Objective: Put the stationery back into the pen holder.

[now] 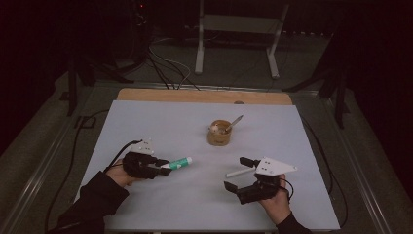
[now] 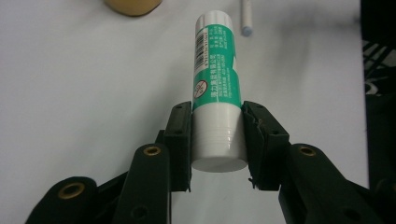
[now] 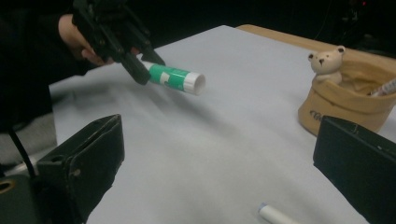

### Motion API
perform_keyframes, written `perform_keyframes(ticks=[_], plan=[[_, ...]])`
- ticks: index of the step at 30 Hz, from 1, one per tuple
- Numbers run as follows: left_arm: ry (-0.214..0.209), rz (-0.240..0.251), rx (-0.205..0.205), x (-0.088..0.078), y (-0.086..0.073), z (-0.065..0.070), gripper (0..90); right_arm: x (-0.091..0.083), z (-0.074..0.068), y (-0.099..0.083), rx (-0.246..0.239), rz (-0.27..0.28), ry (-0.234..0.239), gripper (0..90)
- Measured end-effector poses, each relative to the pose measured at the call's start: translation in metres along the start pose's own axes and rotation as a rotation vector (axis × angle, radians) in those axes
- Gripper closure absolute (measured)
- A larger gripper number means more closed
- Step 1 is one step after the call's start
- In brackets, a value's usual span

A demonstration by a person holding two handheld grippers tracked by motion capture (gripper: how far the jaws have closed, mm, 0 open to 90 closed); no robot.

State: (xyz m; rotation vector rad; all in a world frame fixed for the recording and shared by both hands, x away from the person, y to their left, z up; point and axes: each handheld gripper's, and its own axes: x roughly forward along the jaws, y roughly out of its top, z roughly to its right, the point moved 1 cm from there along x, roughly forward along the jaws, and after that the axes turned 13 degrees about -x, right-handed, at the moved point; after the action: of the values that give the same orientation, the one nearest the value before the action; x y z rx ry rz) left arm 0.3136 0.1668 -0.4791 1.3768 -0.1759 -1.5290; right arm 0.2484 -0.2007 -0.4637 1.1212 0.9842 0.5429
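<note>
One pen [image 1: 235, 122] stands inside the tan bear pot [image 1: 219, 133].

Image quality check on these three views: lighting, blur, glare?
High view: dim, the white table lit, surroundings near black. Left gripper view: glue stick sharp, slight sheen near its base, far edge soft. Right gripper view: own jaws blurred close up, bear pot soft, background dark.

The tan pot [image 2: 133, 5] was cut off by the top edge of the left gripper view, leaving a sliver of its base beyond the glue stick [image 2: 215, 88]. The white pen [image 2: 246, 17], right of the glue stick, lost its far end there too. In the right gripper view a white pen [image 3: 276, 215] ran off the bottom edge. The glue stick's printed label was too small to read.
</note>
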Motion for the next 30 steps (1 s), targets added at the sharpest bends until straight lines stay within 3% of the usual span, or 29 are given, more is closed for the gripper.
perform_keyframes(ticks=[4,6,7,8,9,14,15,22,24,25,30], plan=[[-0.024,-0.004,0.001,0.004,0.009,0.005,66.2,0.003,-0.003,0.002,-0.05,-0.006,-0.007,1.8],[-0.029,-0.002,0.011,0.007,0.013,0.007,66.2,0.004,-0.001,0.002,-0.055,0.006,0.027,1.9],[-0.034,-0.001,0.014,0.01,0.017,0.01,66.2,0.005,-0.002,0.002,-0.095,0.019,0.011,1.9],[-0.034,-0.001,0.014,0.01,0.017,0.01,66.2,0.005,-0.002,0.002,-0.095,0.019,0.011,1.9],[-0.04,0.0,0.023,0.012,0.02,0.012,66.2,0.005,-0.003,0.004,-0.14,0.023,0.002,1.9],[-0.053,0.001,0.035,0.016,0.028,0.019,66.2,0.006,-0.007,0.009,-0.202,0.002,-0.006,2.3],[-0.061,0.009,0.045,0.017,0.031,0.022,66.2,0.005,-0.007,0.012,-0.217,-0.004,-0.037,6.0],[-0.078,0.012,0.058,0.022,0.037,0.026,66.2,0.005,-0.002,0.017,-0.207,-0.014,-0.049,3.4],[-0.083,0.014,0.059,0.023,0.038,0.028,66.2,0.005,-0.001,0.019,-0.222,-0.015,-0.031,7.0],[-0.083,0.015,0.063,0.023,0.04,0.029,66.2,0.005,-0.001,0.02,-0.248,-0.007,-0.054,6.2],[-0.08,0.013,0.067,0.026,0.042,0.032,66.2,0.01,-0.003,0.021,-0.3,-0.039,-0.06,6.3]])
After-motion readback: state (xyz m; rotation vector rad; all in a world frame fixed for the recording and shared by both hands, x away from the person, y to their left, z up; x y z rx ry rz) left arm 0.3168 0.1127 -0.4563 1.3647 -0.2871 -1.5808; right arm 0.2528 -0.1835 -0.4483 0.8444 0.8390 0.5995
